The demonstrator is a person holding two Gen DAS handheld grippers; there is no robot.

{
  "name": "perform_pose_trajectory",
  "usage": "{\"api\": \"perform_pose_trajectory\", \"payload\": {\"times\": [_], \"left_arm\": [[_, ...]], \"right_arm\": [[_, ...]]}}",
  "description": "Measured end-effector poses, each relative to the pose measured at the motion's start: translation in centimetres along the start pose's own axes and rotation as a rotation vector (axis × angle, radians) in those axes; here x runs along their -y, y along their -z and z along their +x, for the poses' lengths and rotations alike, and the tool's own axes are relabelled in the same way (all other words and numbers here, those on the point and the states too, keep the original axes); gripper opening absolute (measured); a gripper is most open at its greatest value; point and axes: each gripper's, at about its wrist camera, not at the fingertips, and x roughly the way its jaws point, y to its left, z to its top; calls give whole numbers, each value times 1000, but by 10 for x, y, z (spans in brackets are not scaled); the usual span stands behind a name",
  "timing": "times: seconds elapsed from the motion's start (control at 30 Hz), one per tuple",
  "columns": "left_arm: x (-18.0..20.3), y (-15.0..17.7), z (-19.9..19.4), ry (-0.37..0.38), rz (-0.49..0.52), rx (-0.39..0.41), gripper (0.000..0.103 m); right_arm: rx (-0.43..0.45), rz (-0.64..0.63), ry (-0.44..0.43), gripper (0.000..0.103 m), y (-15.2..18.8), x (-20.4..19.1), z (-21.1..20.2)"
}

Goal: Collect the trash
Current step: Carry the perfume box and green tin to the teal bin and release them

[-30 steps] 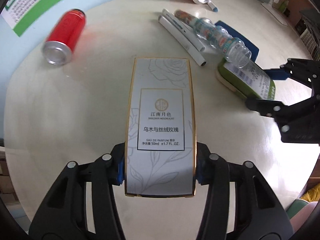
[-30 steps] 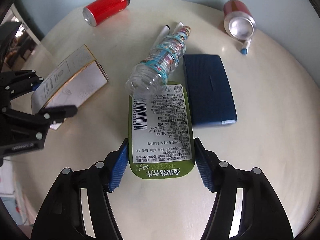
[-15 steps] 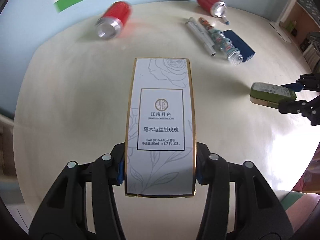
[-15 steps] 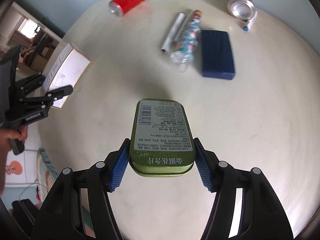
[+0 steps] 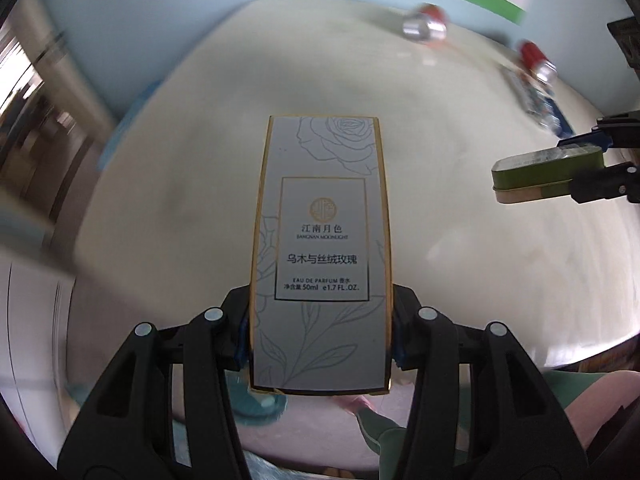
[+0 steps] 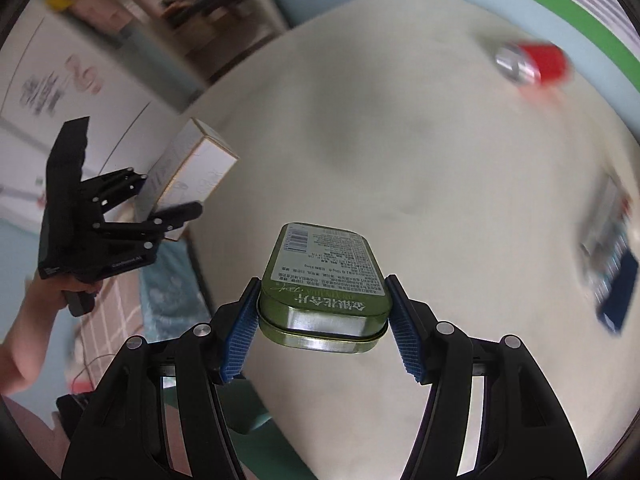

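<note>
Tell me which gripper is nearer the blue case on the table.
Right. The right gripper, holding the green tin, is beside the blue case; the left gripper is farther away.

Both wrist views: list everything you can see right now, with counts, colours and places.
Perfume box: 1, grey with gold edging, in left hand-held gripper.
Tin: 1, green, in right hand-held gripper.
Cans: 2, red, far side of table.
Bottle: 1, clear, blurred, far right.
Case: 1, dark blue, beside bottle.
Table: 1, cream, round.
Left hand-held gripper: black, shut.
Right hand-held gripper: black, blue pads, shut.
</note>
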Motion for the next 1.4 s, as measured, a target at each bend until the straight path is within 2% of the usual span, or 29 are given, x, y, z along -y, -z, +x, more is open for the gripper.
{"api": "perform_pose_trajectory", "payload": {"times": [0.17,0.2,0.33,0.43,0.53,0.7,0.83,0.93,1.03,1.2,1.23,1.27,1.3,1.4], "left_arm": [[-78,78,-14,-86,-222,-36,47],[-92,95,-14,-95,-267,-49,47],[-152,173,-8,-120,-443,-110,47],[-191,233,15,-120,-549,-168,47],[-217,272,49,-78,-618,-201,47],[-252,330,135,-13,-672,-239,47],[-271,376,214,32,-704,-267,47],[-284,408,283,63,-735,-305,47],[-281,429,327,69,-705,-336,47],[-279,458,393,81,-681,-414,48],[-281,462,400,71,-690,-431,57],[-280,462,402,62,-696,-444,72],[-281,462,400,36,-698,-451,75],[-285,459,379,6,-697,-422,77]], "right_arm": [[-93,-230,-113,62,-45,-107,62],[-105,-255,-125,62,-44,-122,68],[-198,-395,-193,62,-53,-209,133],[-270,-473,-198,62,-49,-253,187],[-334,-543,-186,62,-41,-290,250],[-449,-558,-149,62,-19,-312,374],[-561,-548,-122,62,5,-298,498],[-617,-562,-100,62,33,-283,563],[-639,-566,-98,62,52,-275,616],[-687,-572,-59,63,74,-260,668],[-690,-564,-49,66,74,-256,676],[-690,-555,-38,70,73,-254,677],[-681,-544,-37,75,70,-253,673],[-649,-521,-48,77,55,-254,657]]}}
